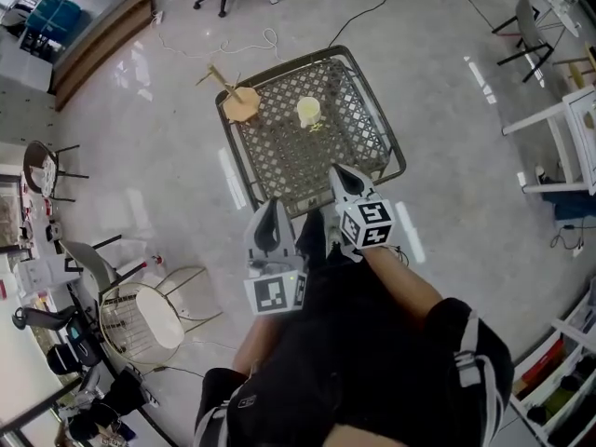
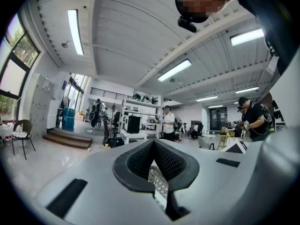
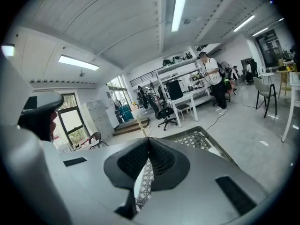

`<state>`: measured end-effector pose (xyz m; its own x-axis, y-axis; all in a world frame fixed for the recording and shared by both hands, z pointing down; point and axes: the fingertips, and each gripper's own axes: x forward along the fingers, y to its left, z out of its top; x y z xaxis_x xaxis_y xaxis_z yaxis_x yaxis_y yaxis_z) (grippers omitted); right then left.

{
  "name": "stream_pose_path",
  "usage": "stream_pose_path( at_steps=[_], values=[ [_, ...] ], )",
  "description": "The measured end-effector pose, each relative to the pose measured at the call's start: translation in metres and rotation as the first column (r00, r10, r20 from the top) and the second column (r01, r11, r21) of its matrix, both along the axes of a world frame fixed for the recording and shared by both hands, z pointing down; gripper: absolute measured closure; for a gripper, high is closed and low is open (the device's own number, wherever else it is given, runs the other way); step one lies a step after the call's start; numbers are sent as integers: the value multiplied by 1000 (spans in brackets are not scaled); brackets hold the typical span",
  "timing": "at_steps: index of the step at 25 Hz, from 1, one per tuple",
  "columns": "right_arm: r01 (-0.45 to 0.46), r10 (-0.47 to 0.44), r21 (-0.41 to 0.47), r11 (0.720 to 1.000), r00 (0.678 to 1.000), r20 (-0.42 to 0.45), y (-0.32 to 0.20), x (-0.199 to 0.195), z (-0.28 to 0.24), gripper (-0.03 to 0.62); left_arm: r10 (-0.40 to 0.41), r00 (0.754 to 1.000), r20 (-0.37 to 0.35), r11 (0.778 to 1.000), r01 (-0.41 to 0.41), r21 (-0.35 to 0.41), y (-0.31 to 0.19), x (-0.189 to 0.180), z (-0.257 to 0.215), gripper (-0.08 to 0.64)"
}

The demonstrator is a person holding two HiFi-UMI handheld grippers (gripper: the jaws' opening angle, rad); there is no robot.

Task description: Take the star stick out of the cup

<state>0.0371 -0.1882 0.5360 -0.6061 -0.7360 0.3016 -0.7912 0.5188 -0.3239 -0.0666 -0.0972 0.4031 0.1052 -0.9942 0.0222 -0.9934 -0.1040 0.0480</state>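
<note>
Left gripper [image 1: 273,205]: held low over your lap at 6 o'clock, pads pressed together on nothing.
Right gripper [image 1: 338,170]: just beside it, at the mesh table's [image 1: 279,170] near edge, jaws closed and empty.
Star stick [image 1: 220,78]: stands in the tan cup [image 1: 241,106] at the table's 11 o'clock corner, well apart from both grippers. Its long axis tilts, with the free end towards 10 o'clock.
Cream cup [image 1: 308,111]: on the mesh at 12 o'clock, near the tan cup.
Head view only: both cups and the whole stick.
Right gripper view: table mesh, plus a thin yellowish stick above the pads.
Left gripper view: ceiling lights, people across the room, and a sliver of mesh.
</note>
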Motion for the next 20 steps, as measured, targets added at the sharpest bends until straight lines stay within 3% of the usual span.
stream_pose_path(
  at_steps=[10,14,16,20],
  values=[
    [-50,48,-202,978,999,-15,-73,-24,68,581,31,999,-22,999,-32,-29,-80,-27,9,545],
    [-82,83,-313,946,996,-11,-96,-22,106,573,40,999,-28,998,-42,-51,-110,-31,18,545],
    [-95,103,-363,927,995,4,-107,-23,121,540,44,999,-29,997,-45,-64,-122,-34,24,545],
    [-125,155,-465,876,988,26,-125,-24,149,516,49,997,-52,993,-54,-103,-142,-41,33,545]
  ],
)
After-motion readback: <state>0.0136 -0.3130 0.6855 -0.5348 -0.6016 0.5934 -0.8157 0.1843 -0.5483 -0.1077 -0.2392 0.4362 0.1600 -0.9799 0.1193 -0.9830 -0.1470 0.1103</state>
